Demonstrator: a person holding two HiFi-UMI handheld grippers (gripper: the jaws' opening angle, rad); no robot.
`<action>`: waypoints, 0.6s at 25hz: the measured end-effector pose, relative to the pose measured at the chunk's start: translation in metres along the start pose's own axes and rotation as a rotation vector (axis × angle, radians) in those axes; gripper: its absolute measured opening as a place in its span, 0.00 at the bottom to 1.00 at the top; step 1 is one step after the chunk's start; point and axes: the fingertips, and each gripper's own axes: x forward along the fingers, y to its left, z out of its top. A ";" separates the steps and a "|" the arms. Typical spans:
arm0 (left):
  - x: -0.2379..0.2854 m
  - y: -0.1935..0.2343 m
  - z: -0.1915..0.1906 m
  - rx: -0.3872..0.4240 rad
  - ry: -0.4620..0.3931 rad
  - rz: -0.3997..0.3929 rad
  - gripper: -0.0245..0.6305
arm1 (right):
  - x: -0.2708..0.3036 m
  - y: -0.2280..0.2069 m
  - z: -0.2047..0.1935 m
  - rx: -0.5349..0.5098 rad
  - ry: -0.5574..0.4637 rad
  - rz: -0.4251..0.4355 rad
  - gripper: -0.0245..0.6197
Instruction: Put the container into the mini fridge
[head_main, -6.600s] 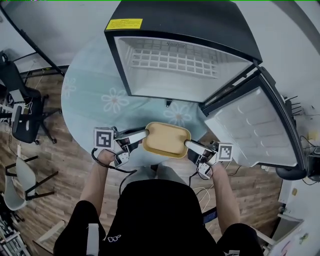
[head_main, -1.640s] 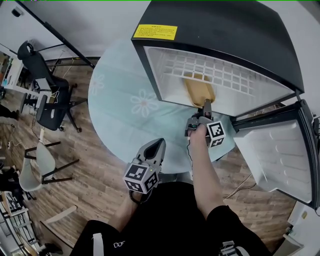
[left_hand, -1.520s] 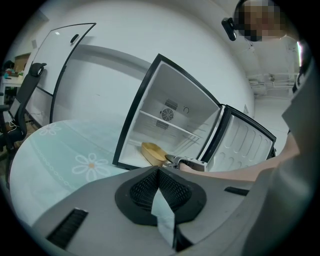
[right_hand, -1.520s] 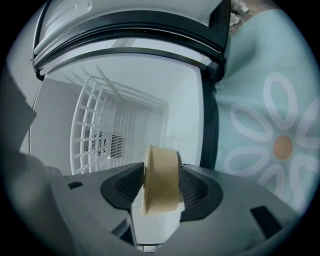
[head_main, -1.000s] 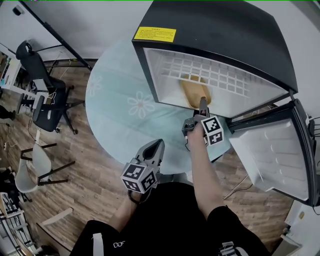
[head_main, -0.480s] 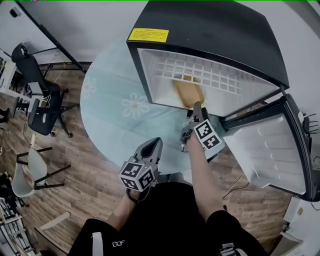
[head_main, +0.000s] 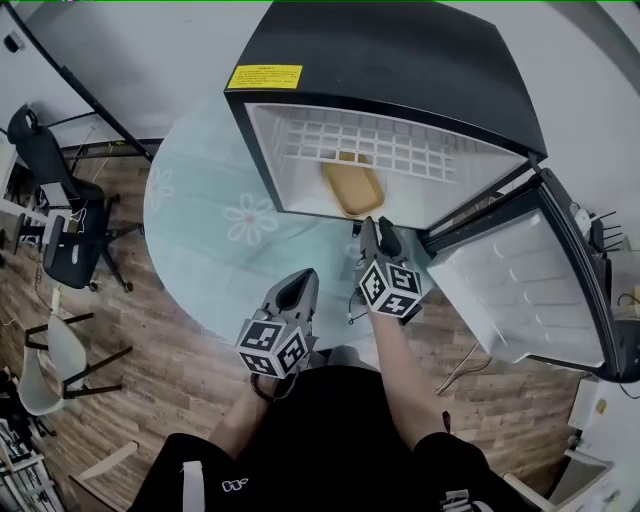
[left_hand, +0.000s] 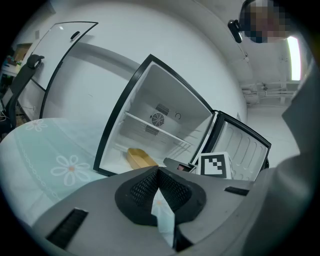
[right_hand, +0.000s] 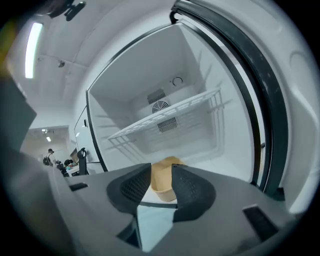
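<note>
Container (head_main: 352, 188) on mini fridge (head_main: 400, 60) floor; right gripper (head_main: 375, 232) jaws closing, empty

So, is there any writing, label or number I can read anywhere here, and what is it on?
Yellow label on the mini fridge's black top: print too small to read.
Square markers on the two hand-held cubes: black-and-white patterns, no words.
White mark on the person's black clothing: too small to read.
Nothing else legible.
</note>
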 end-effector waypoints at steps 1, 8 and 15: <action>0.002 -0.002 0.002 0.011 -0.007 0.001 0.04 | -0.004 0.004 0.003 -0.033 -0.004 0.010 0.24; 0.014 -0.020 0.018 0.097 -0.058 -0.008 0.04 | -0.038 0.036 0.036 -0.233 -0.078 0.062 0.08; 0.023 -0.037 0.037 0.185 -0.135 0.053 0.04 | -0.077 0.044 0.071 -0.281 -0.147 0.074 0.04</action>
